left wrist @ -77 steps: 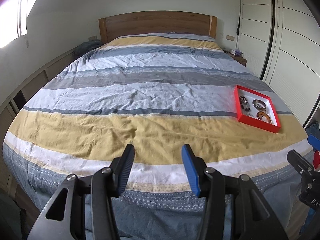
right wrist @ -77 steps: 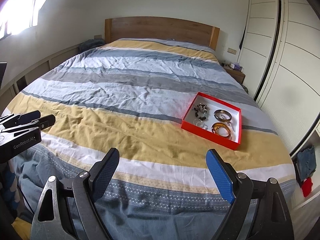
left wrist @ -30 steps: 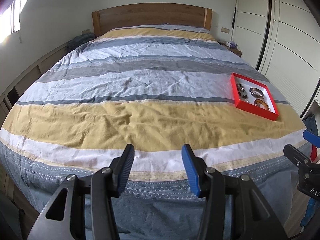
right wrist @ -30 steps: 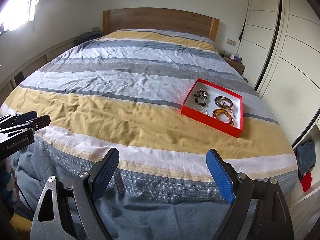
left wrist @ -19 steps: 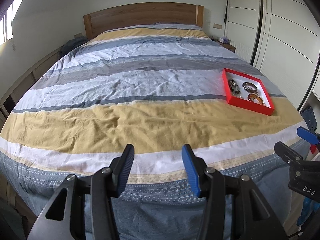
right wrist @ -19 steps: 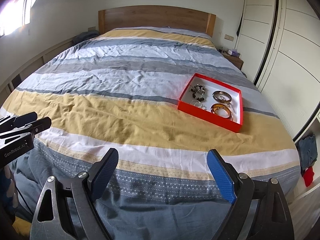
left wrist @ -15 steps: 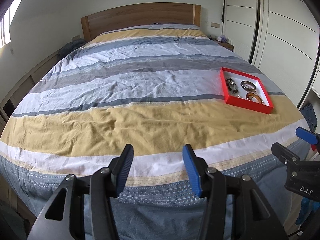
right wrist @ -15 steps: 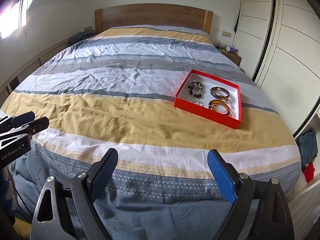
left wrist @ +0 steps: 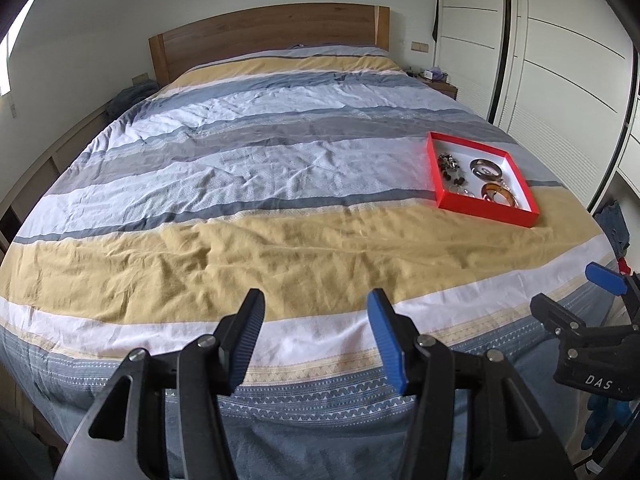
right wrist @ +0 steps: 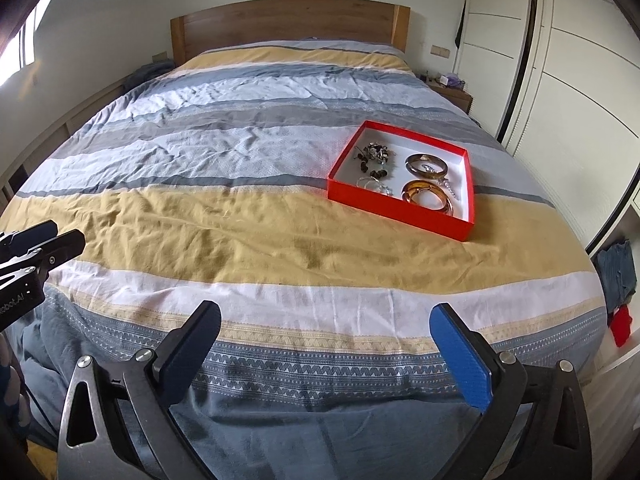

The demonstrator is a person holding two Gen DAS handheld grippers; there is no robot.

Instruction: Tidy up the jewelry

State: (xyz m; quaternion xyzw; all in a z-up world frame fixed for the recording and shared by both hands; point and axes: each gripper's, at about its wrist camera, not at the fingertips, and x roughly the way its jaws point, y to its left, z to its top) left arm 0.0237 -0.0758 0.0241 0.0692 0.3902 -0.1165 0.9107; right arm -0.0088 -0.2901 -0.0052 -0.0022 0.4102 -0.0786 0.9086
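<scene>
- My left gripper (left wrist: 314, 330) and right gripper (right wrist: 326, 346) both have jaws spread, nothing between them, hanging over the foot of the bed (right wrist: 248, 224).
- Since a couple of seconds ago both views have swung so the red tray (right wrist: 400, 206) sits closer and more central; I read that as closing in on it.
- Tray lies on the duvet's right side, holding two amber bangles (right wrist: 426, 194), a thin hoop and dark beads (right wrist: 374, 156).
- Small pieces too tiny to sort out; far nightstand (right wrist: 452, 94) clutter unreadable.

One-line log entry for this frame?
left gripper: open, empty | right gripper: open, empty | jewelry: in red box on bed
</scene>
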